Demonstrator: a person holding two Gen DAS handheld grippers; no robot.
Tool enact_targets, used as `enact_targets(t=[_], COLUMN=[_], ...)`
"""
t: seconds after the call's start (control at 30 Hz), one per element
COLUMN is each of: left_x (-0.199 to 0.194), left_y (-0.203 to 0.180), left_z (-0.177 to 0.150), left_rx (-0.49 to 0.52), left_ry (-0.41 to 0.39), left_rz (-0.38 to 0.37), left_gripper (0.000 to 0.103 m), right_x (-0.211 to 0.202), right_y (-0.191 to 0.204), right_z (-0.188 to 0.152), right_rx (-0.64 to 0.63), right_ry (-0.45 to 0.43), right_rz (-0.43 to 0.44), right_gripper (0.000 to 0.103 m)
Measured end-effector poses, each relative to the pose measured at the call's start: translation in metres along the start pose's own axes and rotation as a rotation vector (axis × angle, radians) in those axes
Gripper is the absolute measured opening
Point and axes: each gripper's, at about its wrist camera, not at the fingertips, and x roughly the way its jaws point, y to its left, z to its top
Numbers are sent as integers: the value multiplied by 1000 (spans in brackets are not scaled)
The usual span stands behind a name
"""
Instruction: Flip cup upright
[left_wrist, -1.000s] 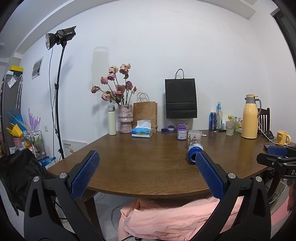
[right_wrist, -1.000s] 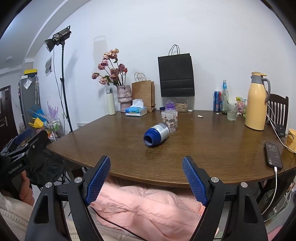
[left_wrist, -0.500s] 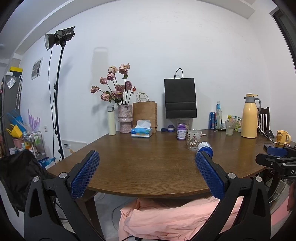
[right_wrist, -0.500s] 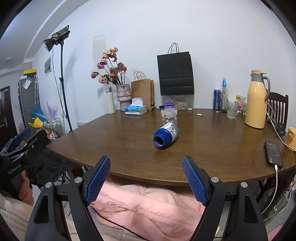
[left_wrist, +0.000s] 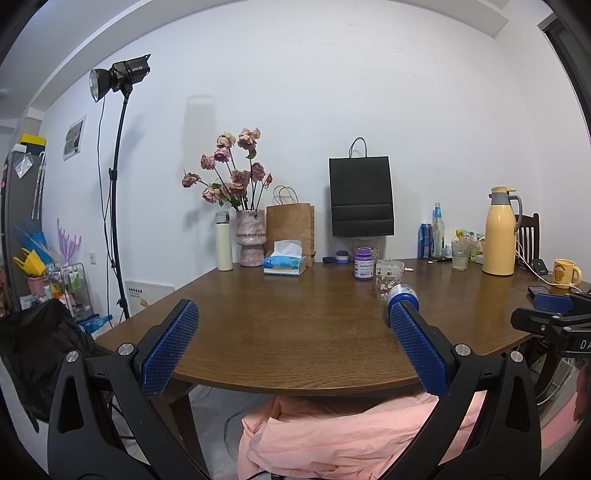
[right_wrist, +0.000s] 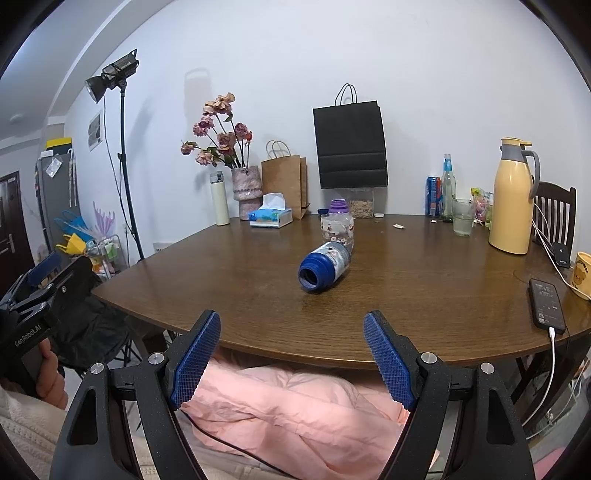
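On the table (right_wrist: 424, 280), the cup (right_wrist: 325, 266) lies on its side, so righting it remains; both grippers' fingers (right_wrist: 195, 365) gape empty.

The cup (right_wrist: 325, 267) has a dark blue neck and rim and a silvery printed body; behind it a clear jar (right_wrist: 338, 228) carries small red and dark figures (too small to read) under a purple lid; the table (right_wrist: 424, 280) is brown with visible wood grain; both grippers' fingertips (right_wrist: 197, 356) wear blue pads in a fine mesh texture on black frames; the jug (right_wrist: 511, 206) is pale yellow with a grey handle; the tall bag (right_wrist: 349, 144) is black; the bedding (right_wrist: 295, 402) is pink
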Motion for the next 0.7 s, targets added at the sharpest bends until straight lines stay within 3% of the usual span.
enact_targets(t=[0.7], left_x=[1], left_y=[-1], left_z=[-1], left_rx=[2], left_ry=[-13], left_rz=[13], left_gripper=[103], right_x=[2], right_y=[2], right_z=[2], right_rx=[9], right_ry=[10], right_rz=[-4], right_gripper=[85])
